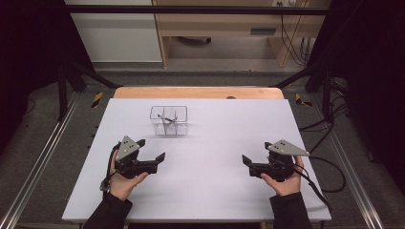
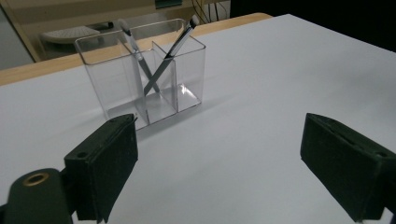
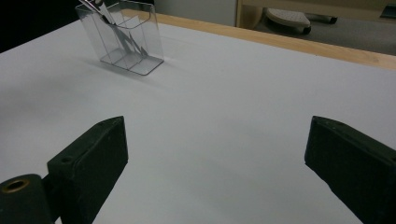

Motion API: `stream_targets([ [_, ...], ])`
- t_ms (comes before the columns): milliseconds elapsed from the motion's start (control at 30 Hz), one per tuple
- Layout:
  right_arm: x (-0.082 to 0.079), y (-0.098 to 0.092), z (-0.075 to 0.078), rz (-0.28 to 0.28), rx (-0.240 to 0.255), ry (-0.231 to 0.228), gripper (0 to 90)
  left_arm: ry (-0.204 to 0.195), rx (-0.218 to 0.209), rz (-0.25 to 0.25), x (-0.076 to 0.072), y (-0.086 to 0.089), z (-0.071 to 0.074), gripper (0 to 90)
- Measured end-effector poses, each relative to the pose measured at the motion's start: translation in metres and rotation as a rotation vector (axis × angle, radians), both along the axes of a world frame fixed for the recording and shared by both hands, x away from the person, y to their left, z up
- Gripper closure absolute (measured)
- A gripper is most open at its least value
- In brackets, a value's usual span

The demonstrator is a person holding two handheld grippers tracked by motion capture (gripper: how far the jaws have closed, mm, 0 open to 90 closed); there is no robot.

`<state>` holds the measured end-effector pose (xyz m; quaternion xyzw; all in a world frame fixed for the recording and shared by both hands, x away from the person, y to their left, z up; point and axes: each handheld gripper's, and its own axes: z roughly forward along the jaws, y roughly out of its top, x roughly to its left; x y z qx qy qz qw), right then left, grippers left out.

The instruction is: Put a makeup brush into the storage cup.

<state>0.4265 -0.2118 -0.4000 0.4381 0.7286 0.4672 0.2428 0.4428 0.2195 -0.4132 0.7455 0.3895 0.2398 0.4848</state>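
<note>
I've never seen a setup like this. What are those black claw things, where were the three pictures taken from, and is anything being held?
A person's hands hold two hand-operated grippers: the left gripper and the right gripper. The high view looks down on the white table from above. The other two views come from cameras riding on each gripper, looking along its black jaws. On the table stands a clear plastic organizer with compartments, holding two thin brushes that lean crosswise. Both grippers stand open and hold nothing; bare table shows between their jaws.
</note>
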Motion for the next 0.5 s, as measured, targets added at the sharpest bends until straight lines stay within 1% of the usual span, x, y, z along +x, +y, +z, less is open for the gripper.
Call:
stream_targets([
  [67, 0.0, 0.0, 0.0, 0.005, -0.001, 0.001, 6.7, 0.005, -0.002, 0.012, -0.001, 0.004, -0.002, 9.4],
  [200, -0.001, 0.0, -0.001, 0.017, -0.005, 0.01, 6.6, 0.015, -0.008, 0.015, -0.004, 0.011, -0.005, 8.6],
  [333, -0.001, 0.0, -0.002, 0.015, -0.005, 0.012, 6.6, 0.019, -0.015, 0.016, -0.007, 0.015, -0.008, 8.3],
  [500, -0.001, -0.002, -0.002, 0.014, -0.001, 0.014, 6.7, 0.021, -0.011, 0.026, -0.009, 0.019, -0.01, 8.3],
])
